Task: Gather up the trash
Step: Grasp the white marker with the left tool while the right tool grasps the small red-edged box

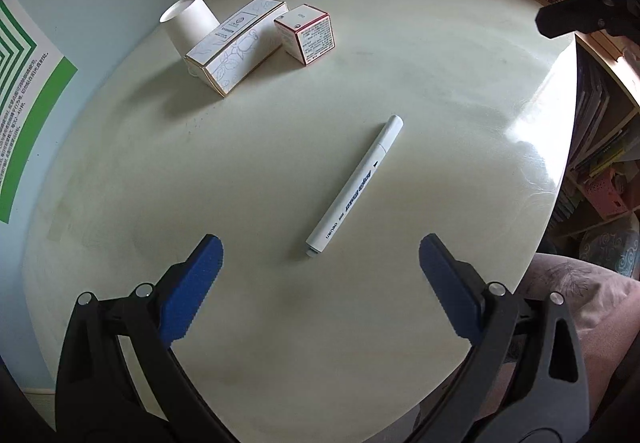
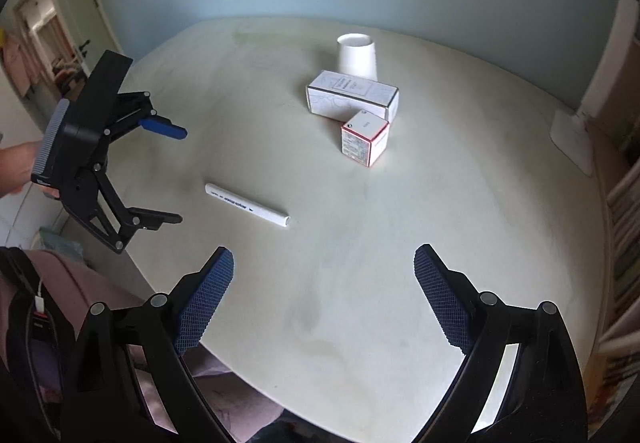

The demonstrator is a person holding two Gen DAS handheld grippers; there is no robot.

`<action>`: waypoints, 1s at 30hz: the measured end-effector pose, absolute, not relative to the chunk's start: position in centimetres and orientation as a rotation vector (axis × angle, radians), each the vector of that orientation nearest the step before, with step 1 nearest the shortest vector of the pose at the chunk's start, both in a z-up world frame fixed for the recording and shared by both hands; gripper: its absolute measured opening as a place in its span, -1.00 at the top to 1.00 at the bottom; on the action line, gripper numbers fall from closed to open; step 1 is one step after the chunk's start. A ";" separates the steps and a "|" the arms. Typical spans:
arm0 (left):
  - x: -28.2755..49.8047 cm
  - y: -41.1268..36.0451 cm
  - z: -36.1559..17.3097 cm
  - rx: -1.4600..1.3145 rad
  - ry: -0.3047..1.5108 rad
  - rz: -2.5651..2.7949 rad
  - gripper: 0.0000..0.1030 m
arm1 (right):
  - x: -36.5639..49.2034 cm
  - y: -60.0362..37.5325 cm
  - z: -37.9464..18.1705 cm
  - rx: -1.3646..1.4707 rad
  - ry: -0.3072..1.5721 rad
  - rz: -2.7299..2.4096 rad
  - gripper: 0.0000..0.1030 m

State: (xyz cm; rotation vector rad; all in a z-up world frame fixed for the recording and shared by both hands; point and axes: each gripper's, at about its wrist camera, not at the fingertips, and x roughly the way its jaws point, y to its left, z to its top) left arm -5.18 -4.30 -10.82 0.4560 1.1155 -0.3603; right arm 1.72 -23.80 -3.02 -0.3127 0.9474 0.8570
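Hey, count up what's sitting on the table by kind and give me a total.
Boxes: 2, a long white box and a small red-edged box
Paper cups: 1, the white cup
Markers: 1, the white marker
Total: 4

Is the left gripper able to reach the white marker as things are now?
Probably yes. The left gripper is open, and the white marker lies alone on the table, straight ahead of its jaws, with nothing between them.
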 end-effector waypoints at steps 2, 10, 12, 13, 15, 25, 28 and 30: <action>-4.7 -4.4 -11.1 0.449 1.118 -0.335 -0.87 | 3.1 -23.2 -3.4 -0.340 0.943 0.906 -0.77; -2.0 -5.1 -12.4 0.329 1.197 -0.271 -0.87 | 10.3 -21.1 -4.1 -0.411 0.953 1.112 -0.77; -1.5 -5.4 -12.6 0.310 1.203 -0.255 -0.87 | 11.9 -20.6 -4.6 -0.420 0.958 1.149 -0.77; -1.3 -5.6 -12.7 0.308 1.205 -0.241 -0.87 | 12.5 -20.3 -4.8 -0.430 0.959 1.168 -0.77; -0.8 -5.8 -12.8 0.291 1.208 -0.224 -0.87 | 13.5 -19.7 -5.3 -0.452 0.969 1.218 -0.77; 0.3 -6.3 -13.9 0.260 1.247 -0.197 -0.87 | 16.1 -17.3 -8.0 -0.530 0.968 1.369 -0.76; 0.3 -6.4 -14.1 0.251 1.249 -0.217 -0.76 | 16.5 -16.6 -8.9 -0.544 0.967 1.398 -0.74; 0.1 -6.4 -14.4 0.245 1.245 -0.233 -0.58 | 16.6 -16.2 -9.3 -0.544 0.964 1.414 -0.66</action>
